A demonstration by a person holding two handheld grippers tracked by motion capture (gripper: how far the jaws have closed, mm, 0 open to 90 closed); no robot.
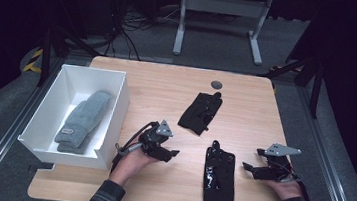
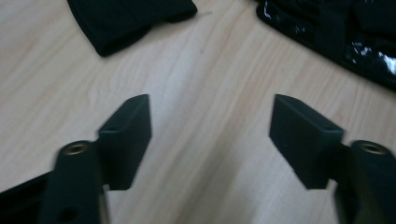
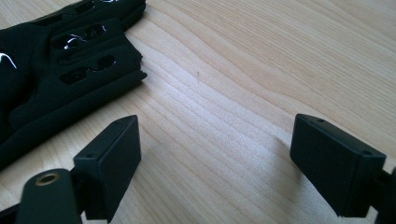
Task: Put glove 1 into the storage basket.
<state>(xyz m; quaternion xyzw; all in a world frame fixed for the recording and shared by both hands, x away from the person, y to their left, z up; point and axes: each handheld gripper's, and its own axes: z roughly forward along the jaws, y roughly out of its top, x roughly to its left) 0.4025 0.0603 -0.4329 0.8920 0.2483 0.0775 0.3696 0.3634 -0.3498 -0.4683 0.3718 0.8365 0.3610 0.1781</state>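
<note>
With both claws empty — left claw point(image 1: 173, 152) jaws apart over bare table point(image 1: 168, 87), right claw point(image 1: 247, 166) jaws wide apart just beside near black glove point(image 1: 219, 177) — no grip on anything yet. Outward from there: far black glove point(image 1: 201, 112) lying mid-table, well apart from white box point(image 1: 113, 119) at left edge w/ grey gloves point(image 1: 82, 119) already inside. Judged approx half done: grey pair boxed, both black gloves left to pick up & drop in.

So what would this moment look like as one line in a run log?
left hand-held gripper: open, empty | right hand-held gripper: open, empty | near black glove: flat between them | far black glove: on table | grey gloves: in white box
</note>
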